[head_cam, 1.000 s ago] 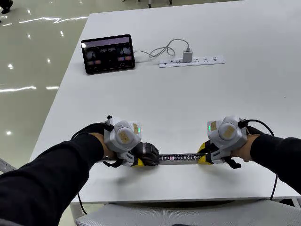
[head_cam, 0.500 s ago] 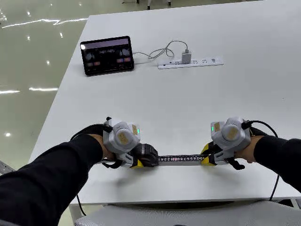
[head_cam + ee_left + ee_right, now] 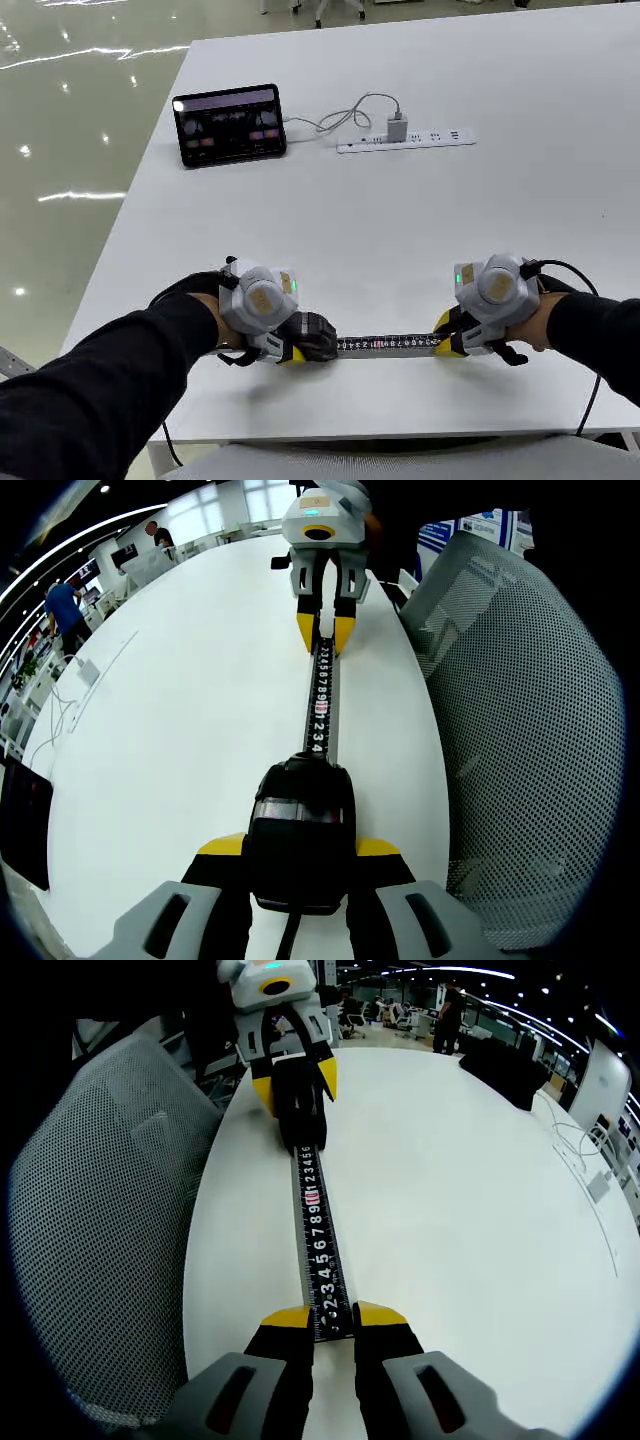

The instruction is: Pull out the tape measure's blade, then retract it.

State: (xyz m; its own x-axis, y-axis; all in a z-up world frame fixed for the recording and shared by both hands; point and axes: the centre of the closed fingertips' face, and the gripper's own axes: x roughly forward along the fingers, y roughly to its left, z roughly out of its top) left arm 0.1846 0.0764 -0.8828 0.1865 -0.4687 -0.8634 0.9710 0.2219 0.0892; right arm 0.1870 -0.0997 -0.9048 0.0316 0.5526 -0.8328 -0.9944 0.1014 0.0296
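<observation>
Head view: tape measure (image 3: 312, 335) sits at the near edge of the white table (image 3: 400, 230), left of centre, with its blade (image 3: 385, 343) run out flat to the right. Left gripper (image 3: 295, 350) is clamped on the black case, and right gripper (image 3: 443, 338) is pinched on the blade's free end. This view also has the far-left tablet (image 3: 229, 124), screen lit, and a power strip (image 3: 405, 139) with a charger (image 3: 397, 128) plugged in and a cable looping to the tablet. The left gripper view gives the grip detail: the case (image 3: 300, 830) is squeezed between the yellow tips of the left gripper (image 3: 300, 848), the blade (image 3: 320, 695) runs away to the right gripper (image 3: 325, 630), and a mesh chair (image 3: 520, 730) is to the side. The right gripper view is the mirror: the right gripper (image 3: 333, 1318) has its tips closed on the blade (image 3: 313, 1220), with the left gripper (image 3: 295, 1085) and case (image 3: 297, 1110) at the far end. Against 1 s ago, the span of blade between the grippers is a bit longer and the right gripper sits further right; the head camera shifted too. Readable: blade numerals 2 to 9 from the right gripper, then a red mark, then 1 to 6 towards the case. No brand is legible and the tablet text is too small.
</observation>
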